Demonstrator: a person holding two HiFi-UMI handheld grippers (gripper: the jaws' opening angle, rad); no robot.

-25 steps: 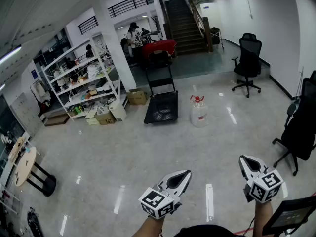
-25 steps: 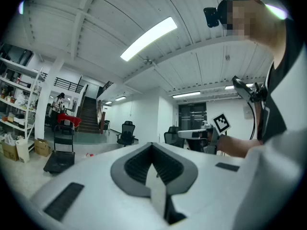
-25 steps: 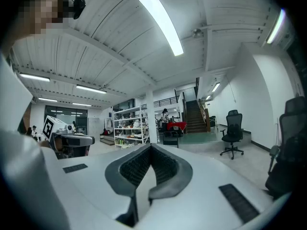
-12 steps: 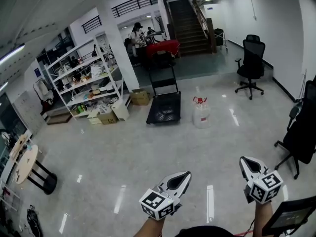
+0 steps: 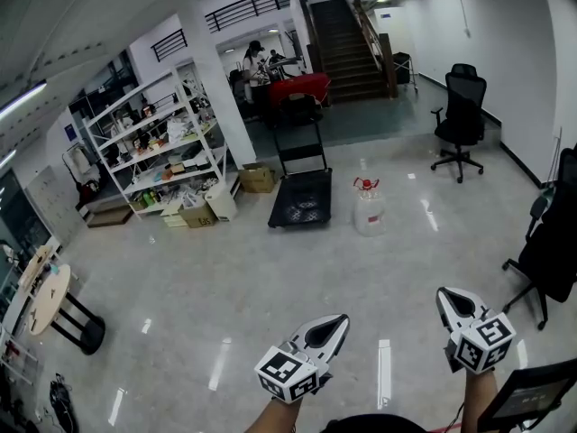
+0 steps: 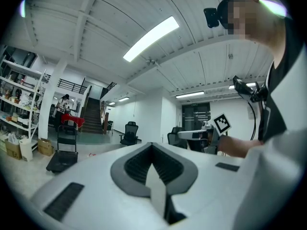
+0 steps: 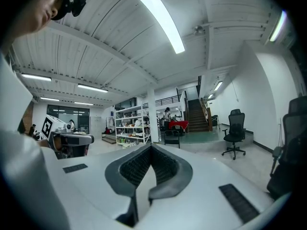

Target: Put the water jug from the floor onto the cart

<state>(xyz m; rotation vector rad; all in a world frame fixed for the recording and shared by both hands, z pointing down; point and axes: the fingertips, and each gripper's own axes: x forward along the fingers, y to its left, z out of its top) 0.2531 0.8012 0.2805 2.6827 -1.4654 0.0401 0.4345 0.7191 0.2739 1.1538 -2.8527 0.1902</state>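
A clear water jug (image 5: 368, 212) with a red cap stands on the shiny floor, just right of a black flat cart (image 5: 300, 197) with an upright handle; the cart (image 6: 62, 160) also shows small in the left gripper view. Both lie far ahead of me. My left gripper (image 5: 335, 323) is held low near the bottom middle of the head view, shut and empty. My right gripper (image 5: 451, 298) is at the bottom right, also shut with nothing between its jaws. In the right gripper view the jaws (image 7: 152, 153) meet and the left gripper (image 7: 72, 139) shows at the left.
White shelving (image 5: 167, 152) with boxes stands at the left, cardboard boxes (image 5: 257, 178) beside the cart. Black office chairs (image 5: 460, 115) sit at the right, one close to my right arm (image 5: 554, 251). A small round table (image 5: 50, 300) is at the far left. Stairs (image 5: 343, 34) rise behind.
The head view has shifted slightly, so the jug and cart sit a little further right in the picture. Both grippers stay where they were, still shut.
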